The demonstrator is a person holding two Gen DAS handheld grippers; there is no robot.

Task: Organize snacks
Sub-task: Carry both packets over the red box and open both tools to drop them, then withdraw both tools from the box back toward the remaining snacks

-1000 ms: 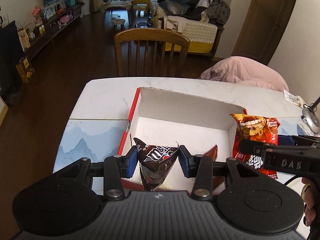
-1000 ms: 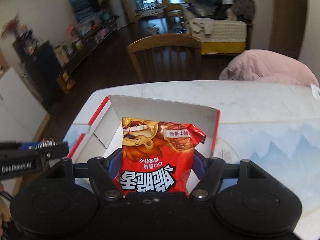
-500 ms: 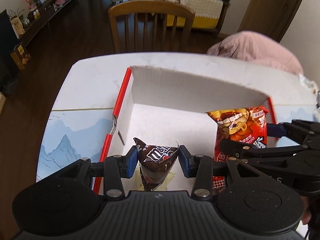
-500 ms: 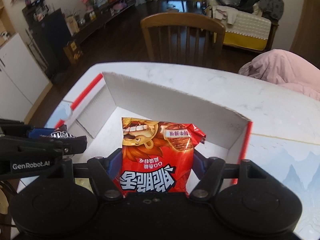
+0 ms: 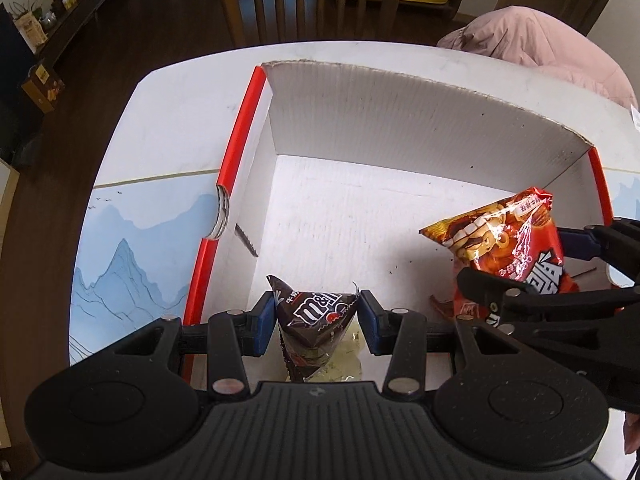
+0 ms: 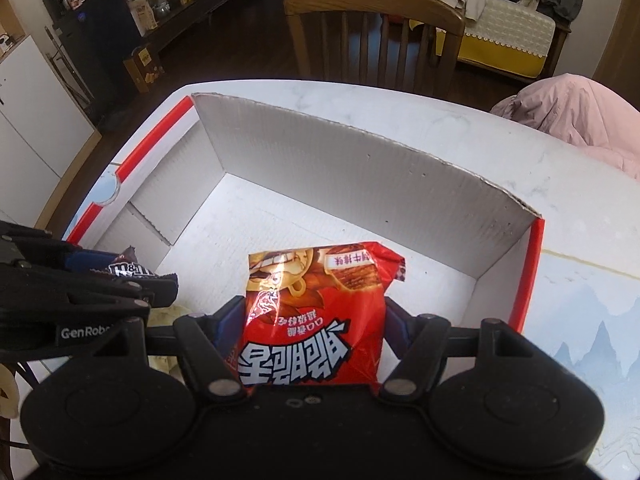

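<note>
My left gripper (image 5: 318,322) is shut on a brown M&M's packet (image 5: 314,320) and holds it over the near left part of an open white cardboard box with red edges (image 5: 400,120). My right gripper (image 6: 314,330) is shut on a red snack bag (image 6: 316,320) and holds it over the near right part of the same box (image 6: 360,176). The red bag (image 5: 512,248) and right gripper (image 5: 560,280) show at the right of the left wrist view. The left gripper (image 6: 132,280) with the M&M's packet (image 6: 128,268) shows at the left of the right wrist view.
The box stands on a white table with a blue mountain-print mat (image 5: 132,256). A yellowish item (image 5: 344,364) lies on the box floor under the left gripper. A wooden chair (image 6: 376,32) stands behind the table. A pink cushion (image 6: 576,112) lies at the far right.
Both grippers have moved forward and down over the box with their snacks. The box now fills more of both views.
</note>
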